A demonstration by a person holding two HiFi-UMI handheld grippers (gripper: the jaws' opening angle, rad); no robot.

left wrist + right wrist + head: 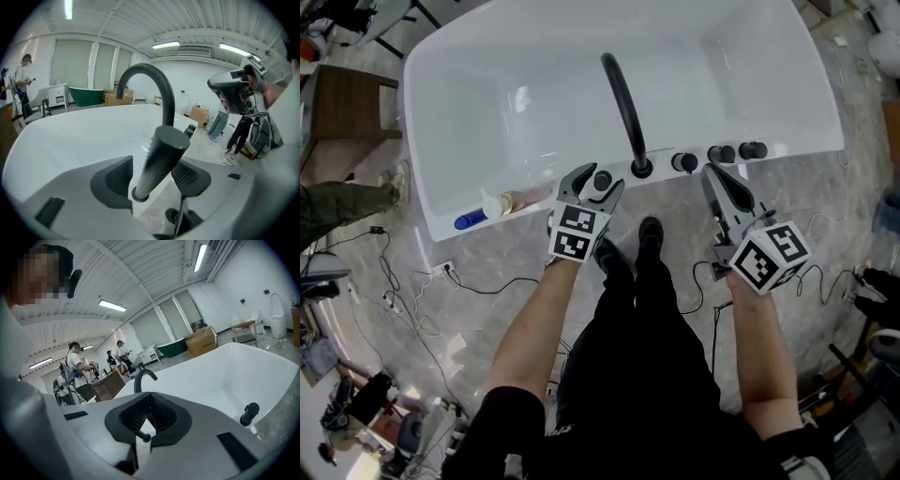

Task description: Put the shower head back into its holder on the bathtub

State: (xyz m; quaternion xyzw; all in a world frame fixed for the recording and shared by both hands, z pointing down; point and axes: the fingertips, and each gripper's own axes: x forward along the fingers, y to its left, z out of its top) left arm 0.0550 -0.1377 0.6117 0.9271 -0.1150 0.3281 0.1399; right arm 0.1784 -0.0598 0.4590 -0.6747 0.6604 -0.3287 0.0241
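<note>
The shower head (159, 157) stands tilted in its round holder (137, 194) on the near edge of the white bathtub (487, 112), just left of the curved black tap (623, 98). The left gripper (595, 184) points down at it. Its jaws are wide open on both sides of the shower head and do not squeeze it. The right gripper (711, 174) hangs by the same edge near three black knobs (722, 153), with its jaws closed on nothing. Two bottles (508, 201) lie at the near left corner.

Grey marbled floor (487, 253), ceiling strip lights (165, 45), tall frosted windows (70, 63), green tub (86, 96)
</note>
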